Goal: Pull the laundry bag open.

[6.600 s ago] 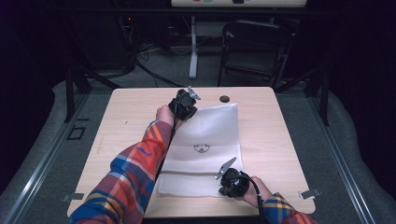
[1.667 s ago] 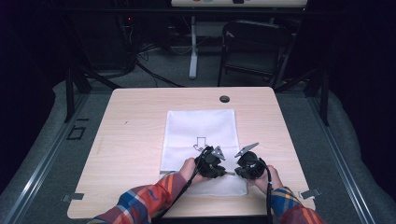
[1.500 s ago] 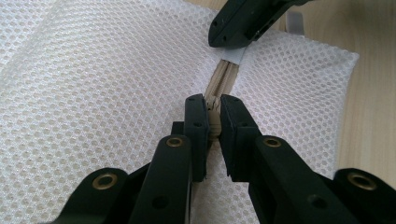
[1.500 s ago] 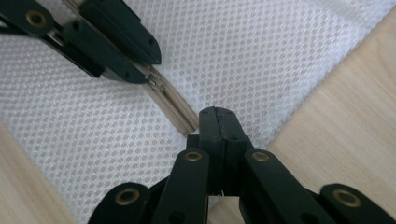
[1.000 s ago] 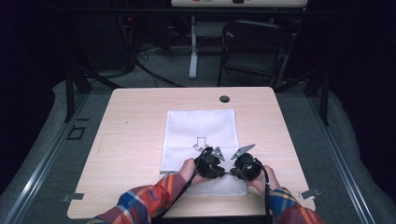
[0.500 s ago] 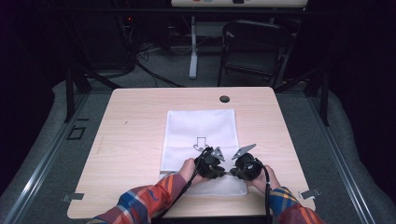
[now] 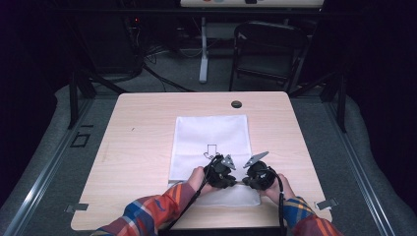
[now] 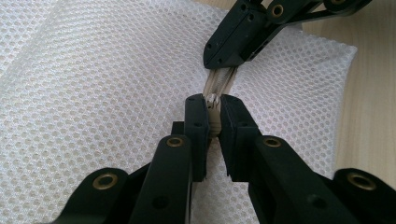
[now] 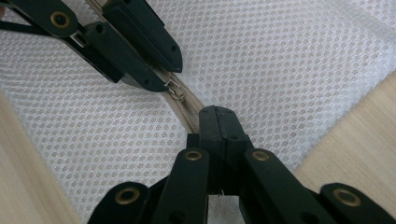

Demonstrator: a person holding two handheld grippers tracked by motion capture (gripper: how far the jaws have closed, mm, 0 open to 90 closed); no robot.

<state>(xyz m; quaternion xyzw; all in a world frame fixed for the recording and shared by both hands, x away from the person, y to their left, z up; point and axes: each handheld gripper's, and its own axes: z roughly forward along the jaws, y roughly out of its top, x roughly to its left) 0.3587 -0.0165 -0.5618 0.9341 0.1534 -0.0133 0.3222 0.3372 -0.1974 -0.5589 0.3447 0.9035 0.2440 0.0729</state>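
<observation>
While the left gripper (image 8: 212, 116) is pinching the small metal zipper pull (image 8: 213, 100) between its closed jaws, the right gripper (image 9: 219, 119) is clamping the beige zipper tape (image 9: 187, 112) just beside it, its jaws pressed fully together on the fabric strip. In the left gripper view the right gripper's jaws are coming in from the top, gripping the same tape a little farther along, so the two are meeting nearly tip to tip. The zipper is running along the near edge of a white mesh bag (image 7: 211, 140), its line lying left to right across the counter (image 7: 142, 128) in the high view.

The bag is lying flat near the middle of the light wooden counter, its long axis running from the person's side toward the far edge, with the zippered end nearest the person. A black outlined arrow (image 7: 212, 150) is printed on the bag, pointing toward the person; no readable writing is showing.

Both hands (image 7: 196, 178) are resting at the bag's near end, with plaid sleeves (image 7: 152, 214) coming in from below. A small dark round grommet (image 7: 236, 104) is sitting near the counter's far edge, well apart from the bag.
</observation>
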